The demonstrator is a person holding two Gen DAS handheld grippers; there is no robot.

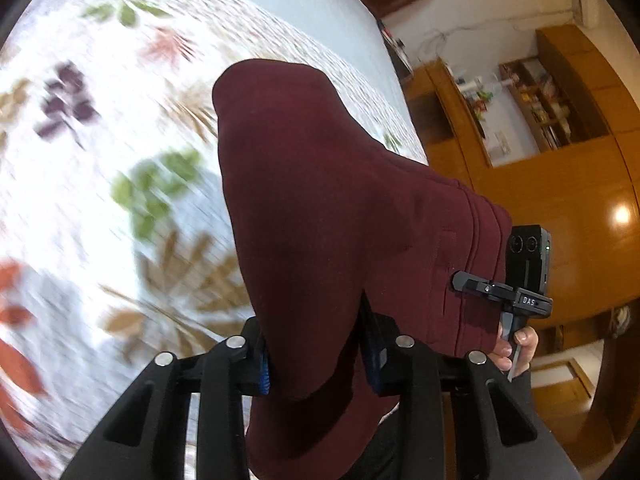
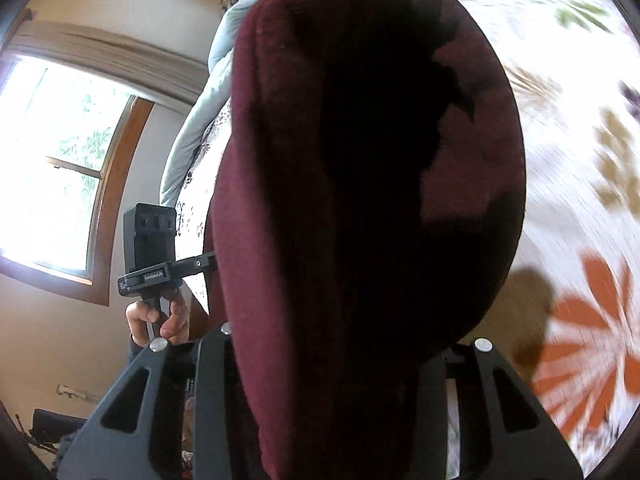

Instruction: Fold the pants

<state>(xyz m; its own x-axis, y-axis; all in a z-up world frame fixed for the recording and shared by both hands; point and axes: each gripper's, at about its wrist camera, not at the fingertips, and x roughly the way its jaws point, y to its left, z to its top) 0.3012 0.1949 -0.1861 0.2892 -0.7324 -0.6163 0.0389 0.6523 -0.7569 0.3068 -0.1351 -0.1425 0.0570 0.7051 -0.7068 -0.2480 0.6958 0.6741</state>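
pants (image 1: 340, 208): maroon, bunched up and lifted off the bed, hanging right between both sets of tongs and filling most of each wrist view
left tongs (image 1: 316, 360): clamped on a fold of the pants, cloth spills down over the fingers and drapes away toward the bed
right tongs (image 2: 340, 344): pretty sure they're pinching the pants too, the fabric comes straight out from between the fingers, though it covers the tips so the pads themselves are hidden
right tongs in left view (image 1: 480, 286): touching the waistband edge of the pants, person's hand (image 1: 516, 346) on the handle
bed (image 1: 100, 160): white quilt with leaf and flower print, under and behind the pants, blurry
window (image 2: 52, 168): off to the side in the right view
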